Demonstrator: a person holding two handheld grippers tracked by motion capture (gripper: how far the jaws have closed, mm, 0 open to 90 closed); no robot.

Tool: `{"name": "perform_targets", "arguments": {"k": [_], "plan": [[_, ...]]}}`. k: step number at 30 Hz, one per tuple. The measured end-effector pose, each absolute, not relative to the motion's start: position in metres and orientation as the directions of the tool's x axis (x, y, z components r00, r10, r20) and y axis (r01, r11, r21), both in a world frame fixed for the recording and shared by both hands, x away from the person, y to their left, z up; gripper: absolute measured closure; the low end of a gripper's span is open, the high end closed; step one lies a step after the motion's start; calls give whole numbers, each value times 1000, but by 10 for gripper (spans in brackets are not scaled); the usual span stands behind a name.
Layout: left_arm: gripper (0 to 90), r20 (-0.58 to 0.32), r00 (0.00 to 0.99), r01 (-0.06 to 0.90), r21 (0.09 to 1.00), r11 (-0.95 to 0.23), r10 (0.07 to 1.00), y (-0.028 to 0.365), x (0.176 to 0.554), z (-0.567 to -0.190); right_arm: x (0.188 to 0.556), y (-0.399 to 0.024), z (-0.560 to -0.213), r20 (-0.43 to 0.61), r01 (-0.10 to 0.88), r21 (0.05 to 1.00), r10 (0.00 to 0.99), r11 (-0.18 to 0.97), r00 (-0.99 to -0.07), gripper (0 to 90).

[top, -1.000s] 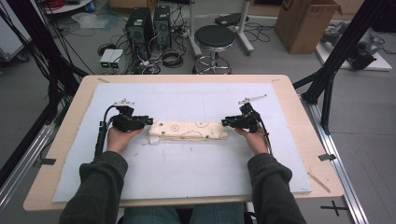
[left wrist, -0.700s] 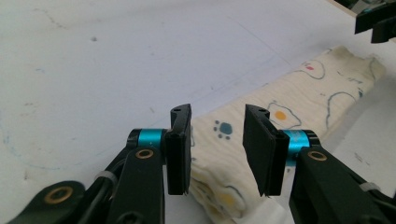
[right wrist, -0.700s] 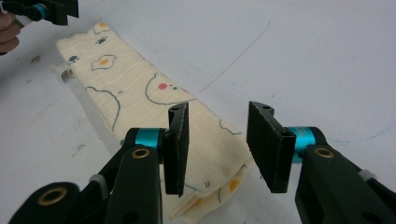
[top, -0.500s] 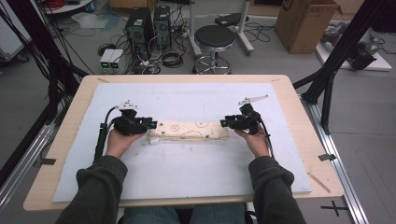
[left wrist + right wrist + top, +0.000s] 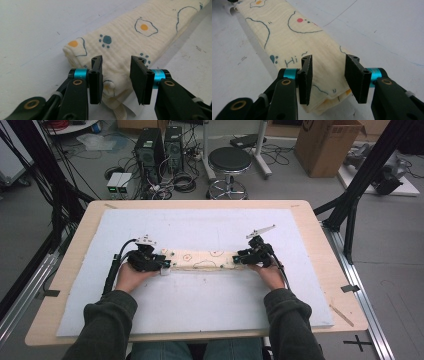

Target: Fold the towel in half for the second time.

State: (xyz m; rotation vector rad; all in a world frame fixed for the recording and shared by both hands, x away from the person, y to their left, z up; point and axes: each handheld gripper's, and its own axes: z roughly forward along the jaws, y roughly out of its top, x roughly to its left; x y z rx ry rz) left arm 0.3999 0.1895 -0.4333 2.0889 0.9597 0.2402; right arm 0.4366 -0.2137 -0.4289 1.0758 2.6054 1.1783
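High view. Item: folded cloth (image 5: 202, 260), cream with printed figures, lying as a long narrow strip across the white mat (image 5: 200, 310) on the surface (image 5: 70, 320). Your left gripper (image 5: 162, 265) sits at the cloth's left end, your right gripper (image 5: 241, 259) at its right end, both hands low behind them. Against the earlier frame, the cloth lies in the same place on the mat and your hands have hardly shifted; both sets of jaws have just been opening, with the cloth ends between them.

Left gripper view. The left gripper (image 5: 116, 72) straddles the cloth's (image 5: 130, 40) near end. Fingers (image 5: 96, 75) released: a gap shows between each pad and the fabric folds, so nothing is pinched. A woven tag pokes out under the end.

Right gripper view. The right gripper (image 5: 328, 72) straddles the cloth's (image 5: 294, 37) other end, by the printed "Hi". Fingers (image 5: 355, 77) released, standing clear of the fabric on both sides.

Step in hand, by judgement: you are letting go after a fold, or setting up to grasp both ends for the next one. Next move calls for closing both grippers on all layers together, evenly, before lifting, so the strip does not unroll.
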Motion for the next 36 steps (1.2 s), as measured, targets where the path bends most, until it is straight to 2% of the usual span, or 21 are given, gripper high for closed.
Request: {"name": "perform_targets", "arguments": {"k": [8, 24, 36], "plan": [[574, -165, 693, 537, 768, -349, 702, 191, 398, -426, 434, -214, -428, 208, 572, 696, 641, 433, -739, 524], [434, -212, 683, 526, 806, -270, 699, 197, 388, -410, 423, -225, -409, 243, 576, 750, 674, 326, -698, 267], [363, -203, 690, 505, 823, -261, 695, 199, 380, -401, 416, -228, -402, 239, 560, 769, 673, 309, -700, 162]]}}
